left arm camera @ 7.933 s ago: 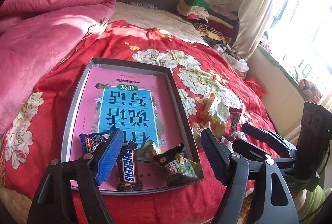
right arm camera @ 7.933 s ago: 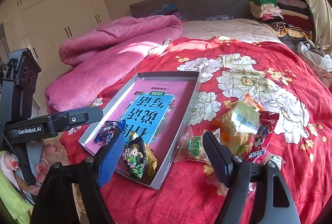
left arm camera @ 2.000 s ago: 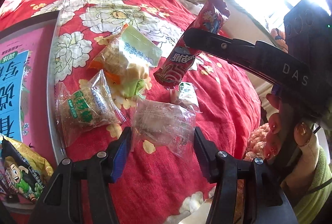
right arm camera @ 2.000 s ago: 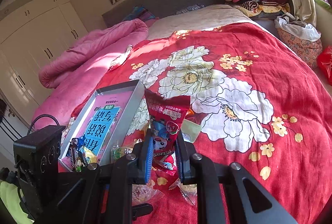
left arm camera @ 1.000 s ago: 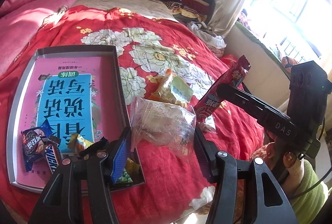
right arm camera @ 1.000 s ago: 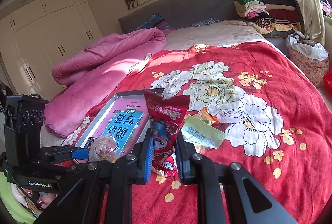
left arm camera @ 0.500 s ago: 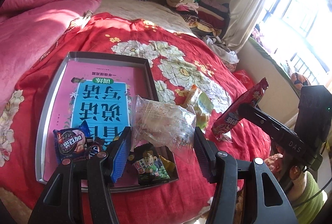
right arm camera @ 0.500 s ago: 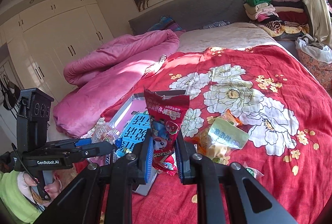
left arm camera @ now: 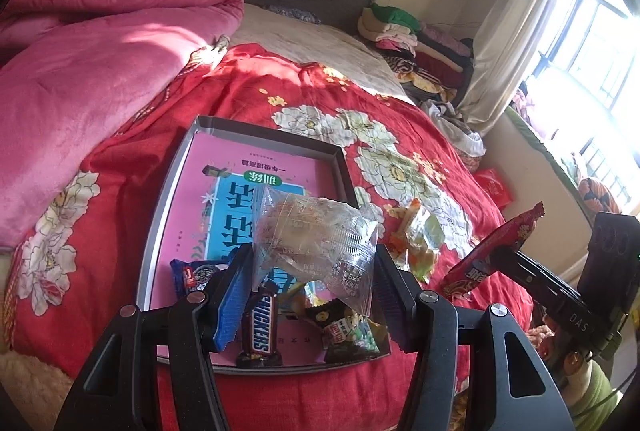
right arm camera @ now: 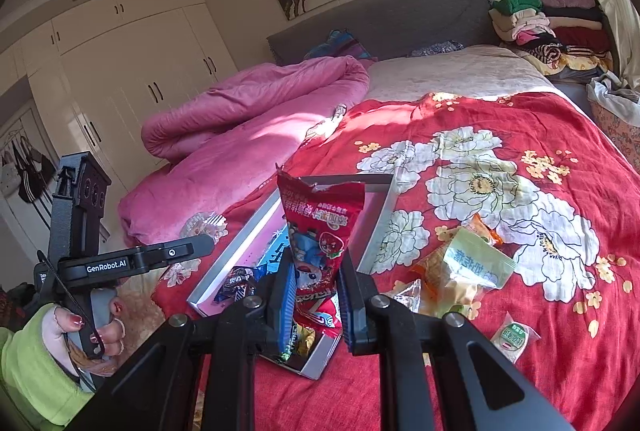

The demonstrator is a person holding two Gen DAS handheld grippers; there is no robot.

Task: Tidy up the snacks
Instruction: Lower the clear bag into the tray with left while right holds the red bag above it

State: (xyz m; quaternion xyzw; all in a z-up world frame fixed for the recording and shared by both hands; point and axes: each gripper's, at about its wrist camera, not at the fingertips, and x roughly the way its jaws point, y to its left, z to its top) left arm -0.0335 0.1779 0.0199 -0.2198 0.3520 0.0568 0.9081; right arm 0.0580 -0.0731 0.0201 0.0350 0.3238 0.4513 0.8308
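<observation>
clear crinkly packet: pinched in left tongs, now above grey rectangular tray, earlier right of it | glossy red pouch: clamped upright in right tongs, tray behind it | tray: Snickers bar, foil packets inside, on red floral bedspread

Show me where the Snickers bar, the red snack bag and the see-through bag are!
Snickers bar (left arm camera: pixel 259 336), left wrist view, middle of its brown wrapper.
Red snack bag (right arm camera: pixel 320 231), right wrist view, middle of the printed front.
See-through bag (left arm camera: pixel 316 235), left wrist view, middle of the clear plastic.
</observation>
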